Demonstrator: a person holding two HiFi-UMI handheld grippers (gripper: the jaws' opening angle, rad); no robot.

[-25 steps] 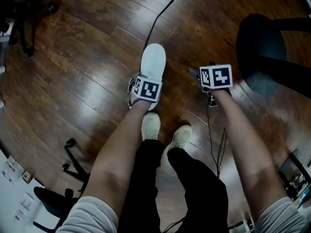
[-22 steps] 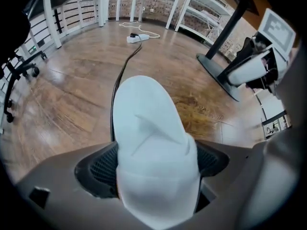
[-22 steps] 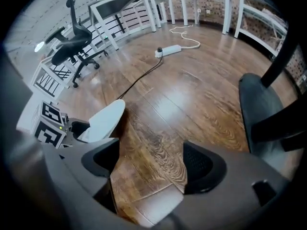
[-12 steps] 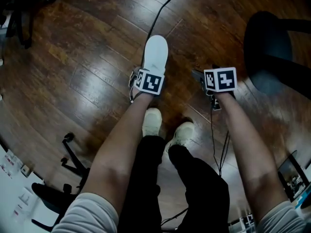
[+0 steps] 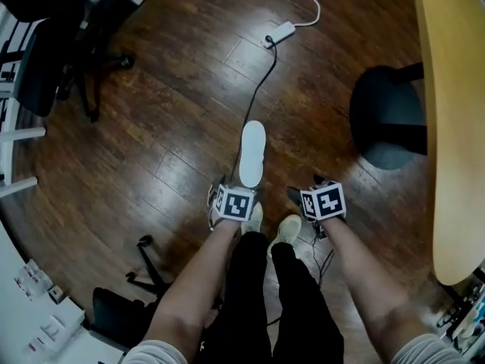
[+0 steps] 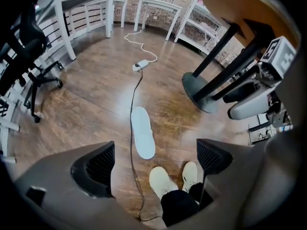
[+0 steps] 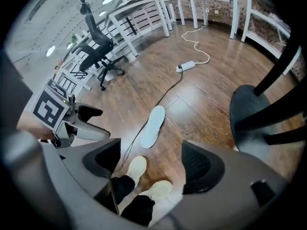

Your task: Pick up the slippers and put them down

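One slipper (image 5: 252, 154) lies flat on the floor (image 5: 151, 150) at head-view centre, beside a cable (image 5: 256, 97). Left hand-held gripper (image 6: 154, 161) and right hand-held gripper (image 7: 149, 163), at lower centre: jaws apart, holding nothing.

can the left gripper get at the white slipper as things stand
Probably yes: the left gripper hangs open and empty above the white slipper, which lies flat on bare floor; only a cable runs close beside it.
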